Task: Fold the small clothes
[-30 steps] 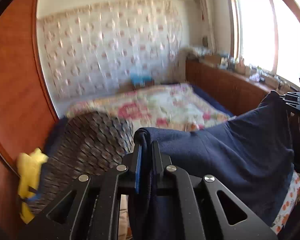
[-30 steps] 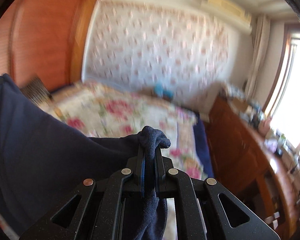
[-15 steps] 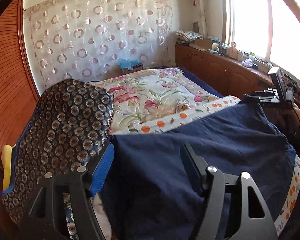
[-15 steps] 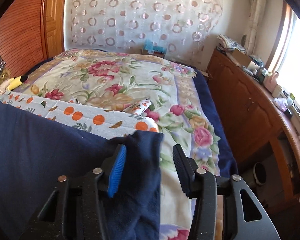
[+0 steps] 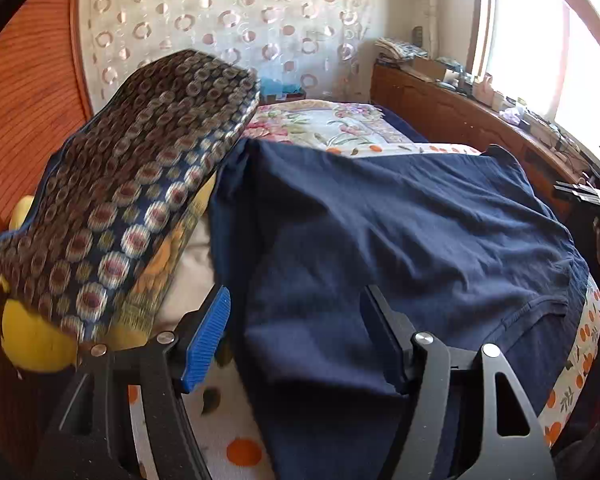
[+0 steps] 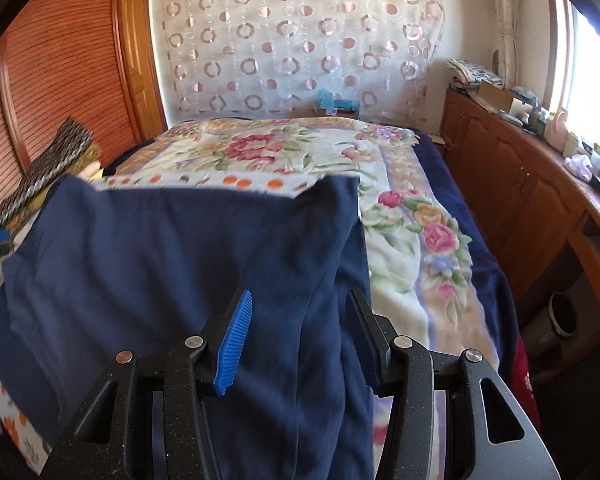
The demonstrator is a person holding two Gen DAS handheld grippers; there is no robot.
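Note:
A navy blue garment (image 5: 400, 232) lies spread flat on the bed over a white cloth with orange dots (image 5: 240, 450). It also shows in the right wrist view (image 6: 172, 256). My left gripper (image 5: 296, 336) is open, its jaws wide apart over the garment's near left part. My right gripper (image 6: 300, 328) is open, its jaws either side of the garment's right part, which hangs toward the camera. Neither gripper holds the cloth.
A dark patterned cushion (image 5: 132, 176) stands at the garment's left, with a yellow soft object (image 5: 32, 340) under it. A floral blanket (image 6: 284, 152) covers the bed beyond. A wooden cabinet (image 6: 512, 184) runs along the right, a wooden wardrobe (image 6: 56, 80) on the left.
Both grippers held the garment up a second ago, then opened and let it drop onto the bed. Since then they have moved lower and nearer, jaws still apart.

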